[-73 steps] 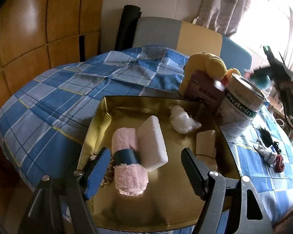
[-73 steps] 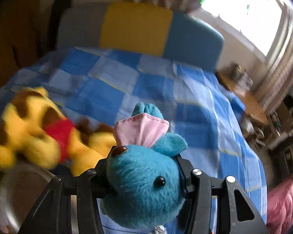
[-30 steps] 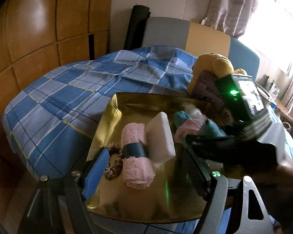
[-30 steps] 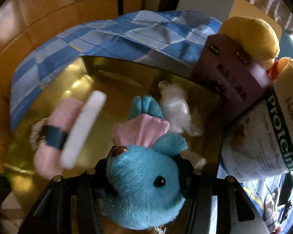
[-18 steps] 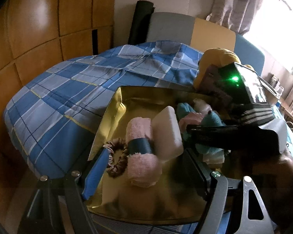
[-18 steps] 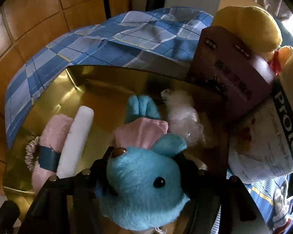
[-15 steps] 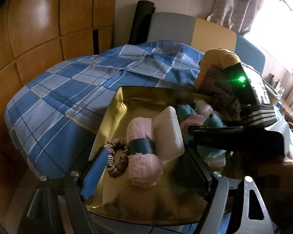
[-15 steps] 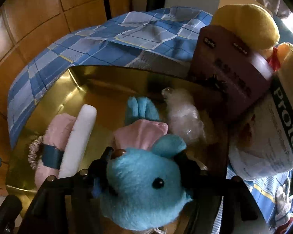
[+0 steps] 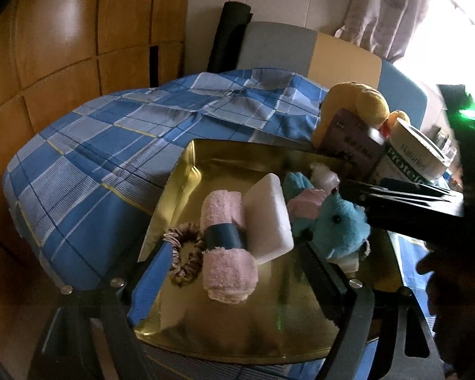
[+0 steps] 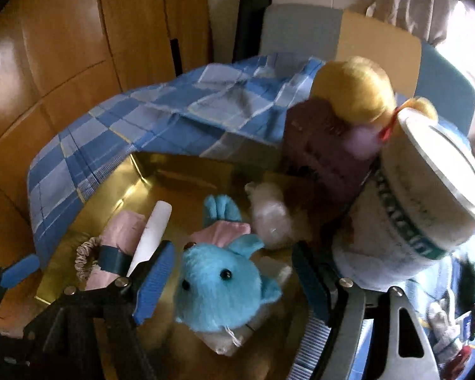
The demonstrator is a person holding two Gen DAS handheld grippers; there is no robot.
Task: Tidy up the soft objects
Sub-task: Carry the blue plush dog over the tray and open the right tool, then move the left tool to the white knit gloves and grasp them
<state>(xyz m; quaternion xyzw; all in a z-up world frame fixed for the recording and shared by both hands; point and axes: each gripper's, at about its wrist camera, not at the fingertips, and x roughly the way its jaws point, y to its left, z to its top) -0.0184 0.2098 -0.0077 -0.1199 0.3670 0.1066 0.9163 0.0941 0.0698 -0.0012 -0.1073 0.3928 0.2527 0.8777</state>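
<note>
A: From the left wrist view, what could go wrong?

B: The blue plush toy (image 9: 335,224) sits in the gold tray (image 9: 186,174), leaning on the white foam block (image 9: 269,218) beside the rolled pink towel (image 9: 228,243). The right tongs (image 9: 395,202) hang just above and behind it, so a careless pull could snag the fur and tip the toy over. The left tongs (image 9: 234,272) are spread wide with nothing between them, low over the tray's near edge, right by the hair scrunchie (image 9: 183,253).

A: And the toy itself?

B: Fluffy, bright blue, with black bead eyes and a pink patch behind the head.

A: The right wrist view?

B: The right tongs (image 10: 234,281) are opening, both pads clear of the toy (image 10: 221,288), which rests on the tray (image 10: 161,171) between them. Its head lies partly on a pale wrapped bundle (image 10: 224,342), so I judge it could roll off. The big tin (image 10: 421,202) and the purple box (image 10: 326,148) crowd the tray's right side, and a wide swing might knock them. The yellow plush (image 10: 354,91) waits behind them on the checked cloth (image 10: 110,145).
</note>
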